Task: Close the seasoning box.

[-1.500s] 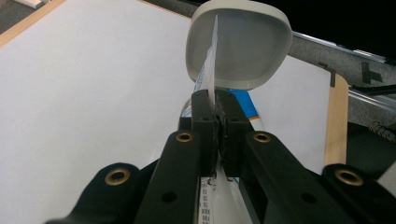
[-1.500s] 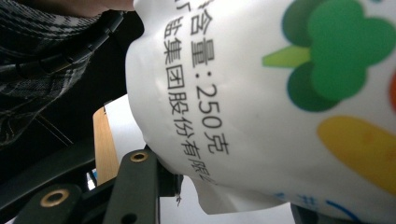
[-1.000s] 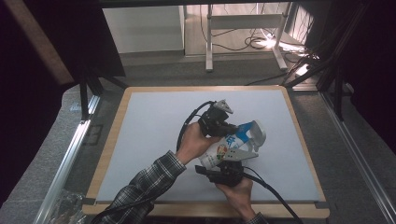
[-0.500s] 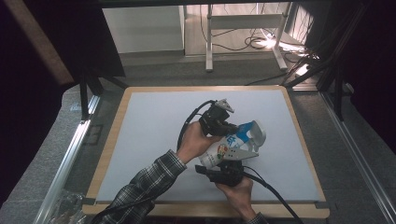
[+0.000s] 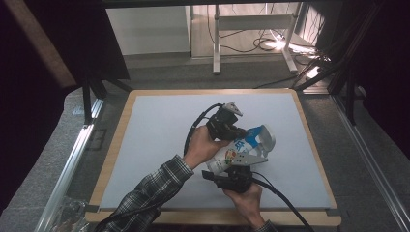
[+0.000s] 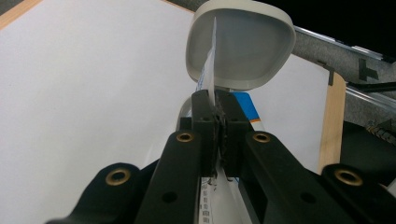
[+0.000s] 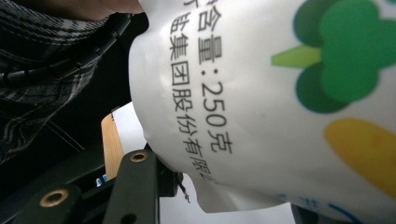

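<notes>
The counter (image 5: pixel 159 145) carries nothing but the work, held above its near right part. There a white printed pouch (image 5: pixel 231 153) with a broad grey cap (image 5: pixel 265 140) lies with its long axis near-left to far-right, cap far right. The right tongs (image 5: pixel 235 169) hold its body from the near side, how tightly I cannot tell. The left tongs (image 5: pixel 238 129), just left of the cap, are clamped on its thin edge seam (image 6: pixel 211 70).

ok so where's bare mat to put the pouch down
The white mat is free left of the left gripper, and along its far edge. It is crowded around the pouch, held over the near right by the right gripper.
</notes>
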Available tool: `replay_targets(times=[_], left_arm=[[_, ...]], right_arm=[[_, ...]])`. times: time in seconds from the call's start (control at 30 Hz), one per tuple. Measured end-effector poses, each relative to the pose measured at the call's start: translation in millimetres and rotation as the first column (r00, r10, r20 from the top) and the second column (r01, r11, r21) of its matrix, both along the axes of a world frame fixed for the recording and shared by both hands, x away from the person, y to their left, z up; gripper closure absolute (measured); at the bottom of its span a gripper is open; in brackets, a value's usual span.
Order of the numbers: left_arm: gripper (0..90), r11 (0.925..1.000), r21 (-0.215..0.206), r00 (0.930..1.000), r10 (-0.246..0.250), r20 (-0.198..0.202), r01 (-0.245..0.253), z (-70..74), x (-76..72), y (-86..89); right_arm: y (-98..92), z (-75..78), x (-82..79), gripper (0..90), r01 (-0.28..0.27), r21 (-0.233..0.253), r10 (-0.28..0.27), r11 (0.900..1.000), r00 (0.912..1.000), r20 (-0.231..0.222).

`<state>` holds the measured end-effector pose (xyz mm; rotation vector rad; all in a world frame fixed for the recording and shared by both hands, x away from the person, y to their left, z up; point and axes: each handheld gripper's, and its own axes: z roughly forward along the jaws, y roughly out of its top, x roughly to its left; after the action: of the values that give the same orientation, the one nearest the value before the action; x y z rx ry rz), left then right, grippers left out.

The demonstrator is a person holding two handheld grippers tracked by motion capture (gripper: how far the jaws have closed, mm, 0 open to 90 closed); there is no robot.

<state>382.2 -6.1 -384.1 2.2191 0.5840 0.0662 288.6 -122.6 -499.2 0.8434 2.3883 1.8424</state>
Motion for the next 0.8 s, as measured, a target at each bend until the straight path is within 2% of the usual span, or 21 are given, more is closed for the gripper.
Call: replay_targets(times=[0.8], left_arm=[[87.6, 0.9998, 0.02, 0.9998, 0.0, -0.022, 0.001, 2.0, 2.9, -1.5]], right_arm=[[0.7, 3.3, -1.0, 57.6, 0.003, 0.013, -0.003, 1.0, 1.0, -0.003]])
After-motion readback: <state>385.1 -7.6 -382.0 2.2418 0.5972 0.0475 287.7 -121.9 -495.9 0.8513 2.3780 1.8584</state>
